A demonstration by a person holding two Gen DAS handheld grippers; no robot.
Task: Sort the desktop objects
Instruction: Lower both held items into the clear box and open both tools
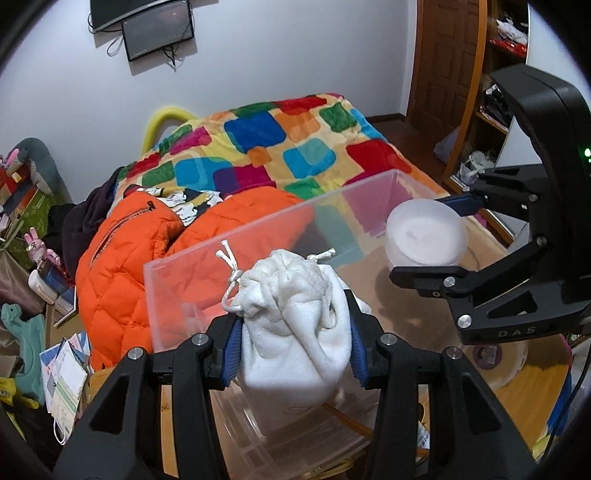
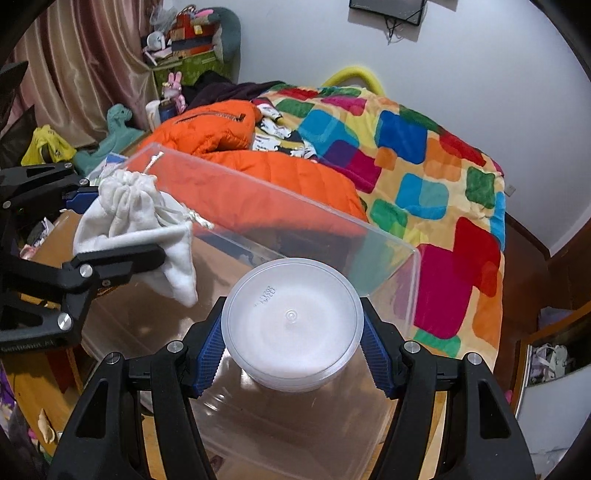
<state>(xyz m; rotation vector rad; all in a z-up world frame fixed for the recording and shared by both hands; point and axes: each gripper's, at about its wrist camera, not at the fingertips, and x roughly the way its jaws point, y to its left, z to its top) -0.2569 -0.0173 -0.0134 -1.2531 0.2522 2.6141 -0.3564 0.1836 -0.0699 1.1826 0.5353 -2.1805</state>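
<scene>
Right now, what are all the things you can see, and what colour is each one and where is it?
drawstring pouch: one, white, gripped above the clear box
round tub: one, frosted white, gripped above the clear box
clear box: one, see-through, open on the desk
blanket: one, many-coloured squares, on the bed behind
jacket: one, orange, on the bed's near end
dinosaur toy: one, teal, far left
screen: one, black, on the white wall
tape roll: one, pale, on the desk
left hand-held gripper: black, blue pads, shut on the pouch
right hand-held gripper: black, blue pads, shut on the tub
</scene>
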